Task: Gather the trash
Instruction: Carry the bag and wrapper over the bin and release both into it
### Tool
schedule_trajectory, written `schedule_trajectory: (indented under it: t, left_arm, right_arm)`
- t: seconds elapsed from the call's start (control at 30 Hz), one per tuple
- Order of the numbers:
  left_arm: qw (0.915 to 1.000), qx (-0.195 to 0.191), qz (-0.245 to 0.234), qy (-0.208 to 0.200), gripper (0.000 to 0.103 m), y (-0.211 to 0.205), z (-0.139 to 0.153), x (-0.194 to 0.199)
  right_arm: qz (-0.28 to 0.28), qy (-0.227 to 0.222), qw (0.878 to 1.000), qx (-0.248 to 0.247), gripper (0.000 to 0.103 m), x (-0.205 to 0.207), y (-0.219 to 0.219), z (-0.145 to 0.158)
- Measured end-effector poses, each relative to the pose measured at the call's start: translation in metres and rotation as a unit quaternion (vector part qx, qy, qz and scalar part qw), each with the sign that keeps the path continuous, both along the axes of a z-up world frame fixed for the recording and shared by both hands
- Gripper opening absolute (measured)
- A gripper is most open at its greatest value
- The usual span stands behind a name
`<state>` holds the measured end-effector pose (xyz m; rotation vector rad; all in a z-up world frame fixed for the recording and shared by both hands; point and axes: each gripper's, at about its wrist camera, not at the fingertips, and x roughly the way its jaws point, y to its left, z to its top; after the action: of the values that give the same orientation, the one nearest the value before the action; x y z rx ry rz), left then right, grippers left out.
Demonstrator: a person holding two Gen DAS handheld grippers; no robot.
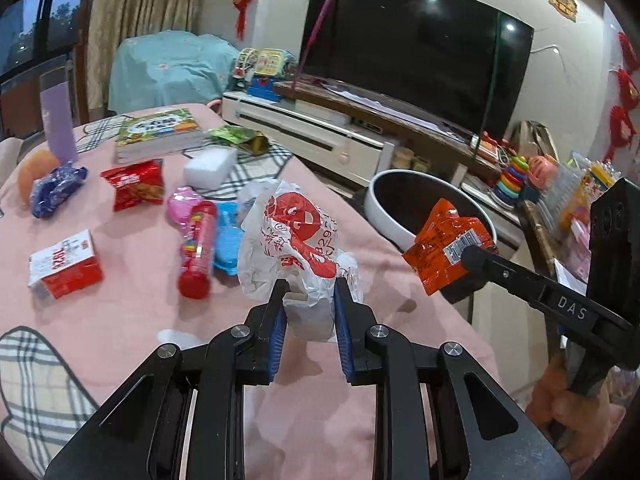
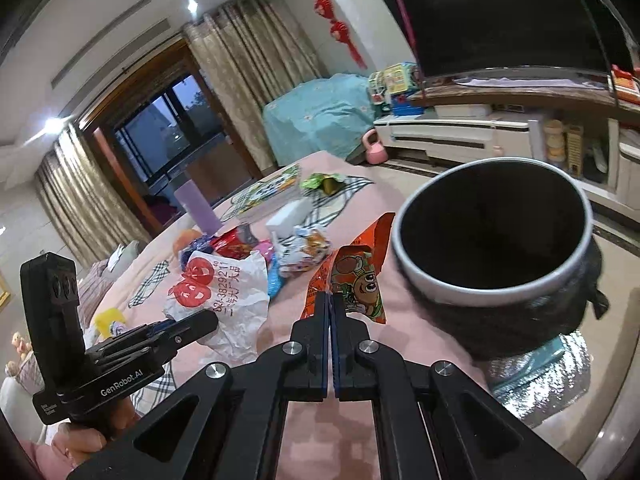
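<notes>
Two pieces of trash are held, neither yet dropped. In the left wrist view the left gripper, at lower centre, is closed narrowly on a crumpled white plastic bag with red print, pinched between its blue pads. The right gripper is clamped fully on a flat orange foil snack wrapper, creased and printed with a cartoon figure. The round white-rimmed bin with a dark inside fills the right of the right wrist view, just beside the wrapper, and appears empty. Much is judged left: a red snack packet, a red tube and a green wrapper lie on the pink tablecloth.
</notes>
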<state>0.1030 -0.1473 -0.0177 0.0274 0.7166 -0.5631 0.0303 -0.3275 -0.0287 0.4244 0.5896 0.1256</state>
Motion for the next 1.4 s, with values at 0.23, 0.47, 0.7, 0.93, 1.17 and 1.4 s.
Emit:
schedule_trajectory:
  t: [0.23, 0.47, 0.7, 0.93, 1.17, 1.4]
  left_arm:
    - [0.9998, -0.001, -0.02, -0.004, 0.021, -0.023, 0.005, 0.001]
    - [0.999, -0.002, -0.043, -0.01, 0.021, -0.051, 0.011, 0.003]
    - [0.998, 0.003, -0.061, -0.013, 0.021, -0.077, 0.014, 0.007]
    - [0.9974, 0.006, -0.072, -0.008, 0.021, -0.098, 0.014, 0.016]
    - [0.9966, 0.012, -0.081, -0.003, 0.021, -0.12, 0.013, 0.027]
    - [0.996, 0.018, -0.087, 0.003, 0.021, -0.142, 0.012, 0.04]
  right_arm:
    - [-0.023, -0.005, 1.0, -0.001, 0.001, -0.009, -0.021, 0.003]
    - [-0.041, -0.008, 0.999, -0.006, 0.001, -0.015, -0.042, 0.005]
    - [-0.058, -0.008, 0.998, -0.008, 0.001, -0.017, -0.066, 0.006]
    - [-0.067, -0.004, 0.998, -0.011, 0.001, -0.011, -0.084, 0.003]
    - [-0.072, 0.01, 0.997, -0.008, 0.001, -0.002, -0.101, 0.0]
    - [-0.076, 0.02, 0.997, -0.012, 0.001, 0.007, -0.115, 0.001]
